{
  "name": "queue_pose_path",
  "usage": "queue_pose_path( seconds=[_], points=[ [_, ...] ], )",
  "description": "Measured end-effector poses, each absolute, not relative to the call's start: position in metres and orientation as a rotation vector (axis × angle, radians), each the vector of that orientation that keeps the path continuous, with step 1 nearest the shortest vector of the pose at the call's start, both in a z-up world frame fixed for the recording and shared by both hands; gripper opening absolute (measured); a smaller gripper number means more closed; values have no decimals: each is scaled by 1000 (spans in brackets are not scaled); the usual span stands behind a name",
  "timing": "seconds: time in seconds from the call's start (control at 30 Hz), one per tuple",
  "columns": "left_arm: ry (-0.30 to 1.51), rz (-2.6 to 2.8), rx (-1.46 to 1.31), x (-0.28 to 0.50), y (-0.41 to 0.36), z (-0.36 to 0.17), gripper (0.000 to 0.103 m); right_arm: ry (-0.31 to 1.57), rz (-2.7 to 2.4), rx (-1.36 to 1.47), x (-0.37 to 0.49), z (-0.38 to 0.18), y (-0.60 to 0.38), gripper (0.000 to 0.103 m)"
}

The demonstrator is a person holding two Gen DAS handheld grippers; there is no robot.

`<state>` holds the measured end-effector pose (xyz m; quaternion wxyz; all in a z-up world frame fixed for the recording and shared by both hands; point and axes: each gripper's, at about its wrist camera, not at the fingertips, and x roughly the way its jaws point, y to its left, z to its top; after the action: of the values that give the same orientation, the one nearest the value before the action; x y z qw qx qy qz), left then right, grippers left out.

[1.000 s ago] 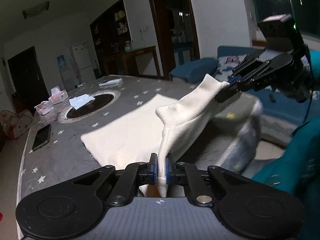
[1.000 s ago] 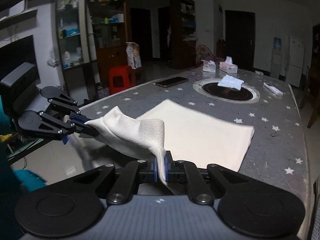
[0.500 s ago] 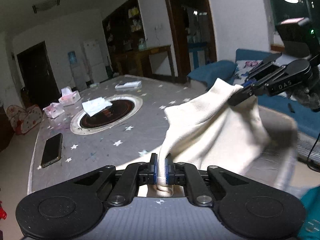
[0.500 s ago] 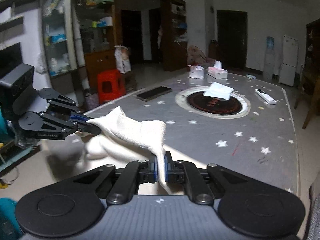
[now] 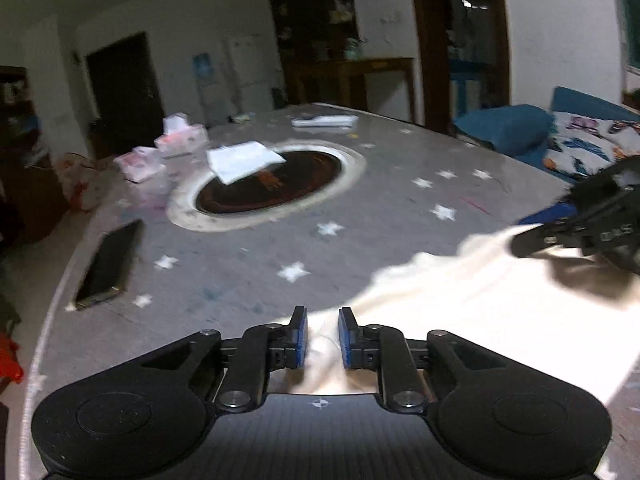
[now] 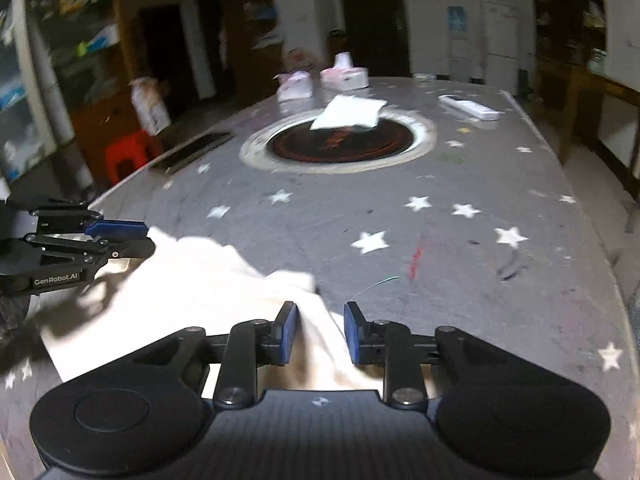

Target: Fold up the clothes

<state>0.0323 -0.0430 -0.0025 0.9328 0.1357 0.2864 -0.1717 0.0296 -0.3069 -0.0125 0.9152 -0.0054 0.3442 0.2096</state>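
Both your left tongs [image 5: 322, 336] and right tongs [image 6: 319, 330] are spread over the cloth [image 6: 192, 280] lying bunched on the bench [image 6: 460, 248]; fold looks dropped, next likely smooth or re-pinch an edge.

Both cameras ride low behind their own gripper, close above the near edge of the worktop [image 5: 400, 208], facing across it into the room. Left wrist view sits left of the cream cloth [image 5: 472, 312], angled right; right gripper [image 5: 532, 236] enters at its right edge. Right wrist view mirrors this, left gripper [image 6: 136, 236] at its left edge. Shared: cloth, round inset [image 6: 340, 142], starred surface.
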Motion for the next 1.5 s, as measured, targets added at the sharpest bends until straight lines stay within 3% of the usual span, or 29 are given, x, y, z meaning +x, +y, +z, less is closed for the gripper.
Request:
queue_pose_path(
  seconds=[0.27, 0.53, 0.83, 1.17, 1.27, 1.5],
  points=[
    [607, -476, 152, 22, -51, 21, 16, 663, 472, 33, 19, 10, -296, 22],
    [726, -462, 173, 61, -85, -2, 19, 724, 433, 44, 48, -18, -272, 18],
    [703, -451, 138, 62, -80, -5, 19, 713, 430, -17, 43, -17, -263, 19],
    [569, -396, 72, -8, -45, 25, 24, 654, 538, -76, 11, 3, -247, 20],
    [577, -329, 75, -30, -34, 22, 33, 644, 568, -126, 5, -1, -234, 20],
    [698, -265, -38, -35, -13, -2, 31, 676, 604, -154, 7, -19, -225, 20]
  ],
)
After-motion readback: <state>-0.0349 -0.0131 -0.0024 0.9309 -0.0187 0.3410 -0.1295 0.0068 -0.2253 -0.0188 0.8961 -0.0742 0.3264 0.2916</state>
